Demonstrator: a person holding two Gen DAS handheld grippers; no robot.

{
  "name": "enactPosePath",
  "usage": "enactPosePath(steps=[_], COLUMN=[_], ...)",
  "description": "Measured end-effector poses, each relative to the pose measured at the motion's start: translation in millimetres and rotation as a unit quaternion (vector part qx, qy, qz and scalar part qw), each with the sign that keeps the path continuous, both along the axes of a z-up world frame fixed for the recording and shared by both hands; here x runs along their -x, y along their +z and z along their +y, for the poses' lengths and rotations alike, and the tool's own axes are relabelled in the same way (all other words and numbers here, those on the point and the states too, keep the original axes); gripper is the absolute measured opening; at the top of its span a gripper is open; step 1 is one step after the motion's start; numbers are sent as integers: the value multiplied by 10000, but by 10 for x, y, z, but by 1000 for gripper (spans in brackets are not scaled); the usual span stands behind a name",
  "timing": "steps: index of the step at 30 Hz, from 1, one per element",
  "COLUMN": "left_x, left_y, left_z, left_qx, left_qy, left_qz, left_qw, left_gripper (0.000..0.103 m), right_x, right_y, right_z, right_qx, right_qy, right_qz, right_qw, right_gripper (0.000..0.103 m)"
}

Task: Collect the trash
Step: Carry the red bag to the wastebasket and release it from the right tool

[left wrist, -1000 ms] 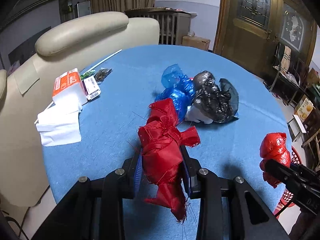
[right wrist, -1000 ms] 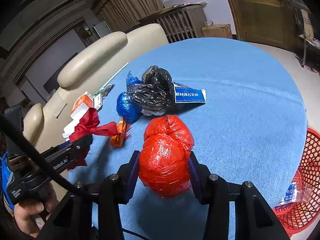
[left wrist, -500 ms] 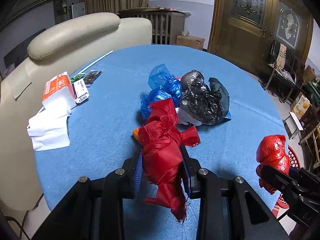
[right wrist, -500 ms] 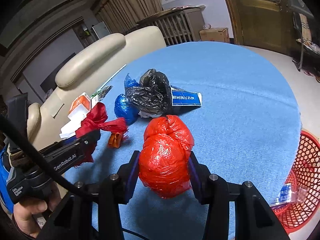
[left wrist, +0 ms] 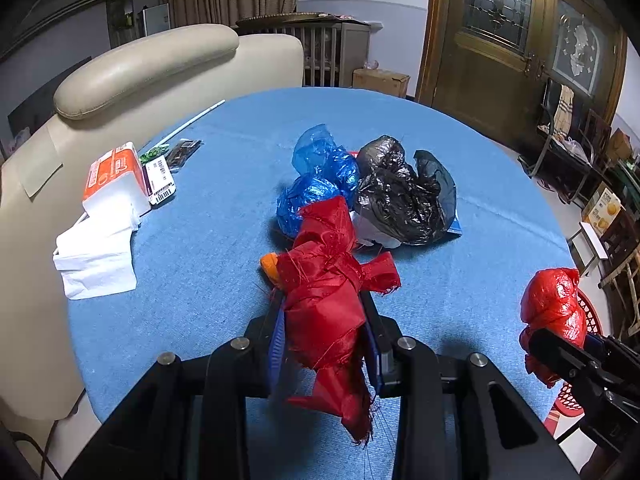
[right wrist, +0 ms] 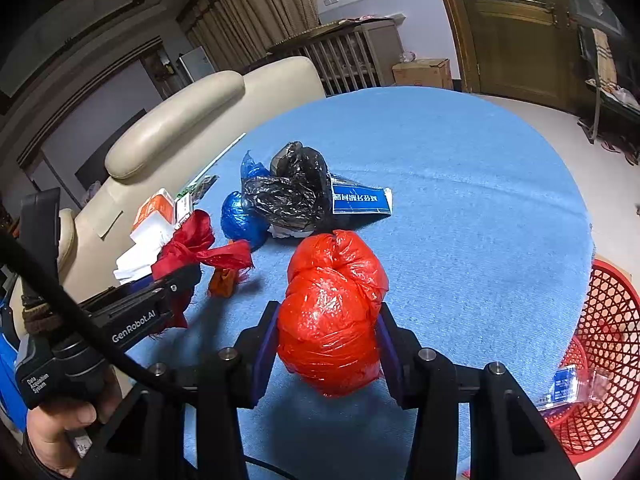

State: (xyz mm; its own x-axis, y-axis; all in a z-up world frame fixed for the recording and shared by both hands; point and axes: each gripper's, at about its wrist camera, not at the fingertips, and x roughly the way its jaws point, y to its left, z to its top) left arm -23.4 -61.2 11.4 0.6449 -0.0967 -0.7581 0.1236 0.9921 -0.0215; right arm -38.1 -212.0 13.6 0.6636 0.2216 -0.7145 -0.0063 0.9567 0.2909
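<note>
Right now my right hand-held gripper (right wrist: 326, 344) is clamped on the red bag (right wrist: 332, 312), with the red basket (right wrist: 612, 320) low to its right, off the surface (right wrist: 460, 200); my left hand-held gripper (left wrist: 324, 332), farther off, grips the red cloth bundle (left wrist: 328, 280)

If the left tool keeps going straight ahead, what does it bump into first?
Probably the blue bag. The left tool, shut on the red cloth, points at the pile, and the blue bag is nearest in line, beside the black bag. If it stays low, the small orange scrap might touch first; depth is unclear.
</note>
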Motion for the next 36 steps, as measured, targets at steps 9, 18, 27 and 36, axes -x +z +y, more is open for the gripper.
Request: enactPosePath(steps=[9,18,27,36], left_x=[39,103,223,283], left_y=[54,138,141,179], left_z=[-183,-560,-863,-1178], left_qx=[-43,-59,-58,-66], left_qy=[-205,-626,-1031,-1423], left_qz=[-53,-195,-219,-270], left_qw=[9998,9978,9944,9894], left_gripper=[35,35,35,35], right_x=[123,344,624,950], right_y=[38,83,71,30], right_z=[-181,-512,-972,-1670], right_qx=[-39,-9,102,235], right_qy=[-205,-639,-1241,-2142], right_qz=[-100,-163,-124,1], right_qw=[9997,9978,9921,9765], right_gripper=[49,49,49,49])
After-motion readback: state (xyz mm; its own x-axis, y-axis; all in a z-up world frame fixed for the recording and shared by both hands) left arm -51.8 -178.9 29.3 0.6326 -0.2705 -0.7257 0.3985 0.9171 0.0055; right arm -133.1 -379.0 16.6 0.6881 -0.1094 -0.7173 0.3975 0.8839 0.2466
